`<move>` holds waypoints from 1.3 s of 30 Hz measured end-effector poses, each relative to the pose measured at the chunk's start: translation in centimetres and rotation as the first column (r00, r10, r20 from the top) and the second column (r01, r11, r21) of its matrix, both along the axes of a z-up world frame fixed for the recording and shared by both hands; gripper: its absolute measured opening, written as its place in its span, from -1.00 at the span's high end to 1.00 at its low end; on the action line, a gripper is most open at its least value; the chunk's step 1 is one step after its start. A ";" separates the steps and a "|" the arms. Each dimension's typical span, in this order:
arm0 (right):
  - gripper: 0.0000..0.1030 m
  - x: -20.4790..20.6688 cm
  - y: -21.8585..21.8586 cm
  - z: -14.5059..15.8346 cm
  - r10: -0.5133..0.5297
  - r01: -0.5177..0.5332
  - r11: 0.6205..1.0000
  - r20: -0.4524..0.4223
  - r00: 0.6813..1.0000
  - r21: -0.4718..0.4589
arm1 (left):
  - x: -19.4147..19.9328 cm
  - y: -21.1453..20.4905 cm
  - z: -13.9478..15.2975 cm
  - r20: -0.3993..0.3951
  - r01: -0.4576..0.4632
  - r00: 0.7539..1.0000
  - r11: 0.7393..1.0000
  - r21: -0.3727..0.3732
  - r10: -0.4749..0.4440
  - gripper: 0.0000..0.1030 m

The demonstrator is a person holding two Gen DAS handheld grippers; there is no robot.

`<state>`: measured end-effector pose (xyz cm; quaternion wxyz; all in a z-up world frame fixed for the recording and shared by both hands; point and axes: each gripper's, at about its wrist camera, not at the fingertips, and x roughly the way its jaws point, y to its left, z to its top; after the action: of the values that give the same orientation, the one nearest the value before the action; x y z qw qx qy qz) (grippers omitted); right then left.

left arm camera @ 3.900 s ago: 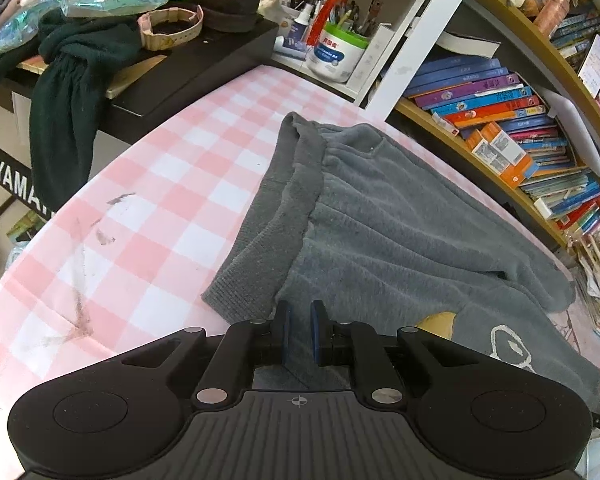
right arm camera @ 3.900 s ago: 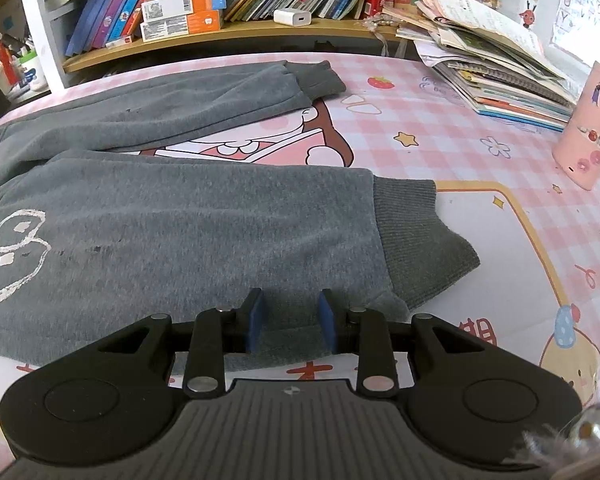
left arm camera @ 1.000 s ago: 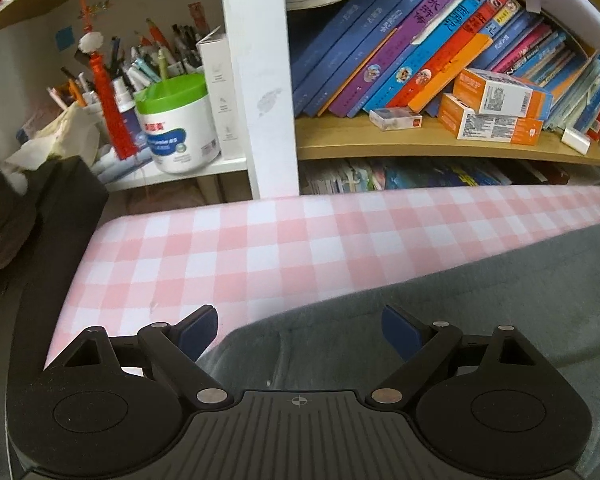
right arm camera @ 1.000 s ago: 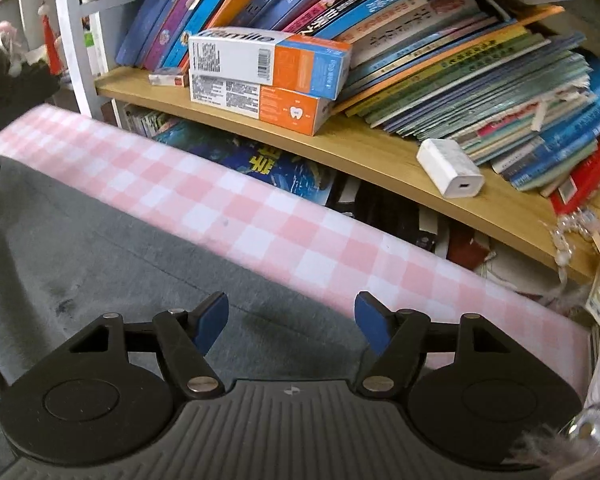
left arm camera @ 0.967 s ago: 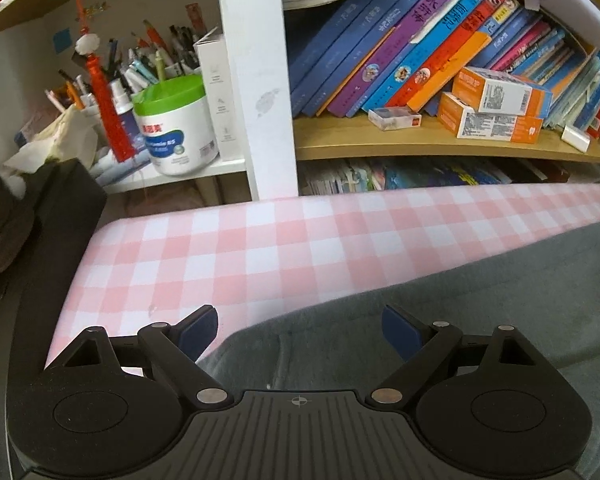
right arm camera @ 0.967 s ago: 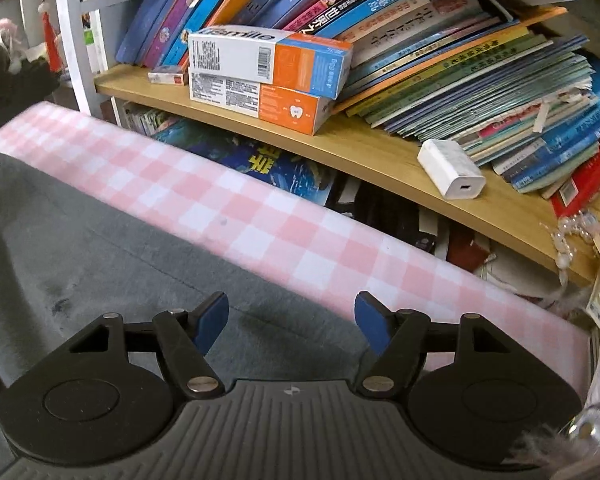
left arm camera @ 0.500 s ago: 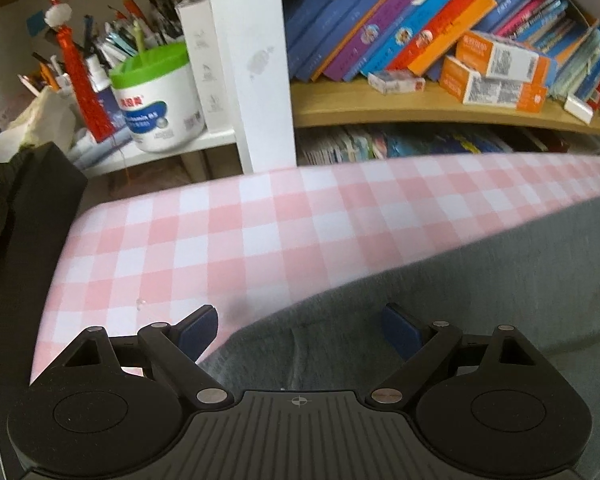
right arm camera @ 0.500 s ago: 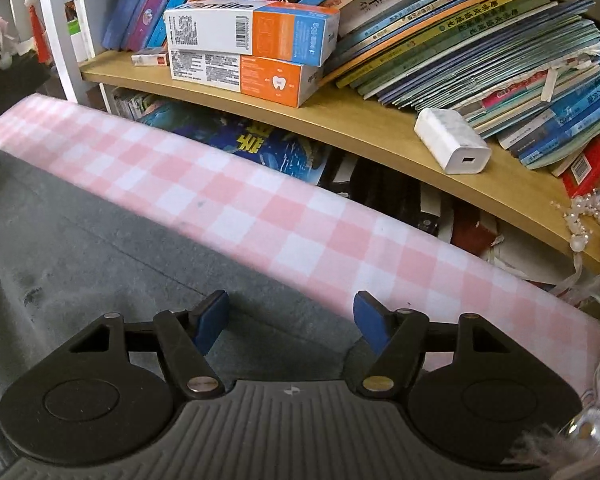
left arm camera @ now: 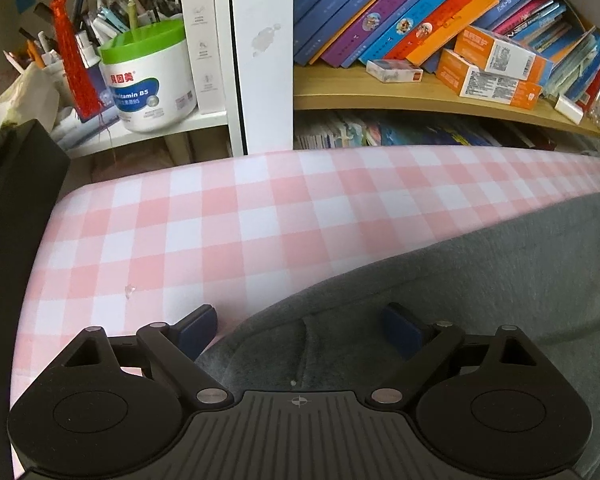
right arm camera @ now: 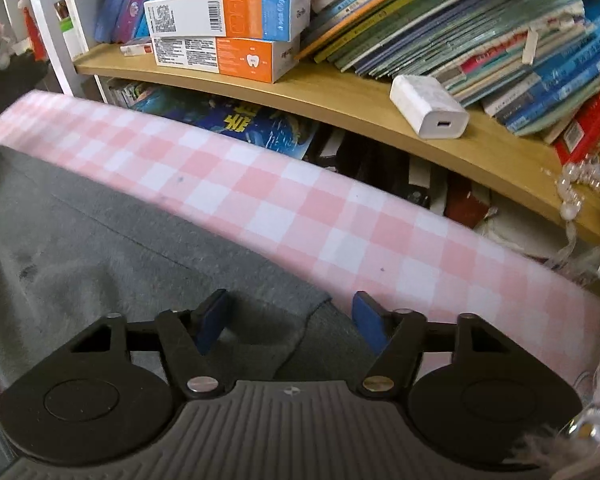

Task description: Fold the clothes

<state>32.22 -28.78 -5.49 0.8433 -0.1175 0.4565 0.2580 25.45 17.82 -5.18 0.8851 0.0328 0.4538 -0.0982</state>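
Observation:
Grey sweatpants (left arm camera: 480,276) lie folded on the pink checked tablecloth (left arm camera: 220,232), their far edge running across both views. My left gripper (left arm camera: 300,326) stands open just above the garment's left corner, with nothing between its blue pads. In the right wrist view the same grey fabric (right arm camera: 120,256) fills the lower left. My right gripper (right arm camera: 290,320) is open over the cuff end, where a fold edge passes between its fingers without being pinched.
A wooden bookshelf (right arm camera: 340,100) with books, orange boxes (right arm camera: 228,56) and a white charger (right arm camera: 430,106) runs close behind the table's far edge. A white tub (left arm camera: 150,84) of pens and a white upright post (left arm camera: 260,52) stand at the left. A black case (left arm camera: 16,184) borders the table's left side.
Earlier both grippers were near the table's front, narrowly parted over the flat pants. Now they stand wide open at the far edge, and over the last second both have drawn back slightly.

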 end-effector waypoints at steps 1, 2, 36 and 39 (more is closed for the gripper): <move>0.17 0.0 -0.1 0.0 0.002 -0.002 1.000 -0.007 1.000 0.012 | -0.1 -0.1 0.2 -0.001 0.007 1.000 1.000 -0.004 -0.007 -0.73; 0.47 -0.1 -0.1 0.1 0.006 -0.005 1.000 -0.013 1.000 0.021 | -0.1 -0.1 0.3 -0.001 0.014 1.000 1.000 -0.009 -0.014 -0.58; 0.67 -24.0 -5.3 10.9 -0.237 0.189 0.966 0.308 0.921 0.179 | -20.5 -1.1 10.5 0.343 0.108 0.939 0.978 -0.181 -0.040 0.59; 0.64 -27.7 -5.3 10.2 -0.244 0.209 0.967 0.282 0.928 0.147 | -23.3 -1.1 9.8 0.306 0.106 0.951 0.974 -0.198 -0.041 0.57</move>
<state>4.54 -34.07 4.68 0.9318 -0.0529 0.3194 0.1639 2.19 16.75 4.63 0.9378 -0.0305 0.2994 -0.1731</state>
